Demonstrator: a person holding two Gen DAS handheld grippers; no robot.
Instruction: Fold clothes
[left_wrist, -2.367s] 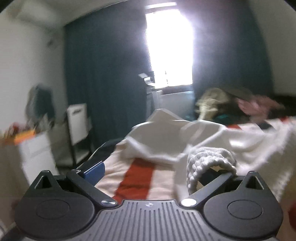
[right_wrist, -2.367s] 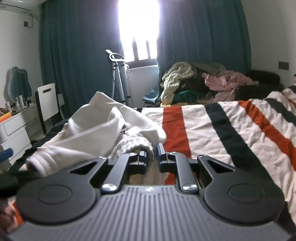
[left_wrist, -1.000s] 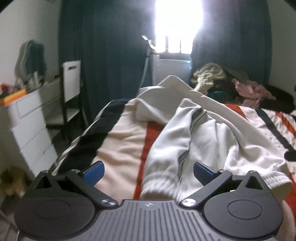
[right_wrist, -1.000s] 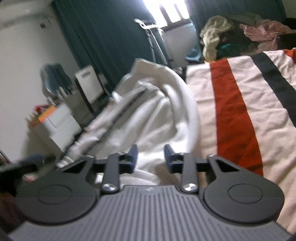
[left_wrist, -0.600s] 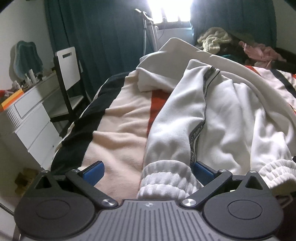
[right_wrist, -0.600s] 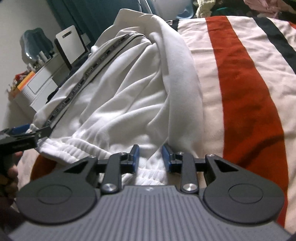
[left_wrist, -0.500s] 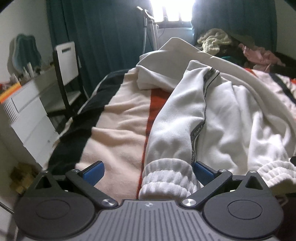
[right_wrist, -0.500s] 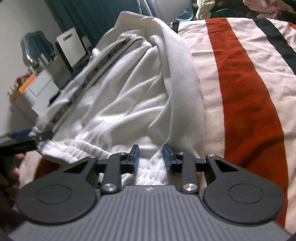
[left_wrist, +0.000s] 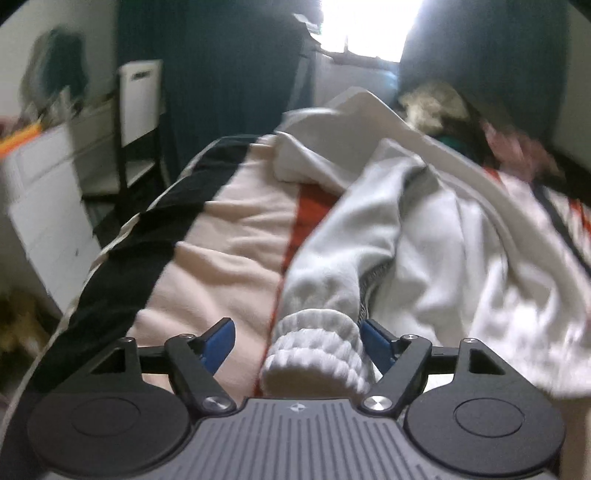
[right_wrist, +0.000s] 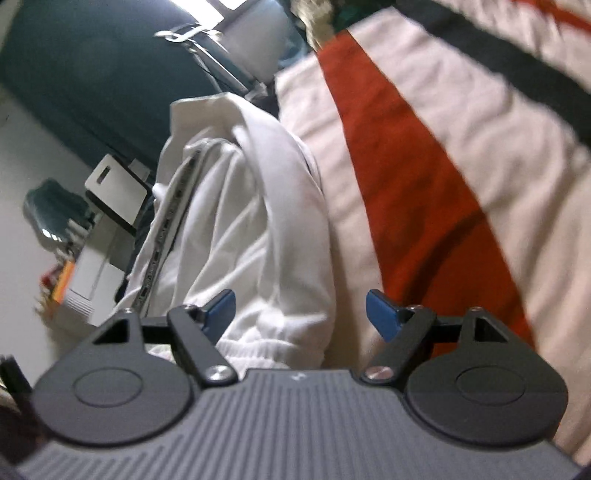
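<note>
A white sweatshirt (left_wrist: 424, 236) with a grey patterned tape along its sleeve lies crumpled on the striped blanket (left_wrist: 229, 236). Its ribbed cuff (left_wrist: 317, 350) sits between the blue pads of my left gripper (left_wrist: 297, 339), whose jaws are closing. The right pad touches the cuff; the left pad stands apart from it. In the right wrist view the sweatshirt (right_wrist: 240, 221) runs up the left side and its ribbed hem (right_wrist: 258, 347) lies low between the fingers. My right gripper (right_wrist: 301, 312) is opening, its pads wide apart and off the cloth.
The blanket (right_wrist: 424, 177) has cream, red and black stripes. A white dresser (left_wrist: 48, 192) and a white-backed chair (left_wrist: 140, 99) stand left of the bed. Dark curtains (left_wrist: 221, 62) flank a bright window. A pile of clothes (left_wrist: 461, 110) lies beyond the bed.
My right gripper's jaws have spread wide and let go of the hem, and its view has rolled. My left gripper's jaws have narrowed around the cuff.
</note>
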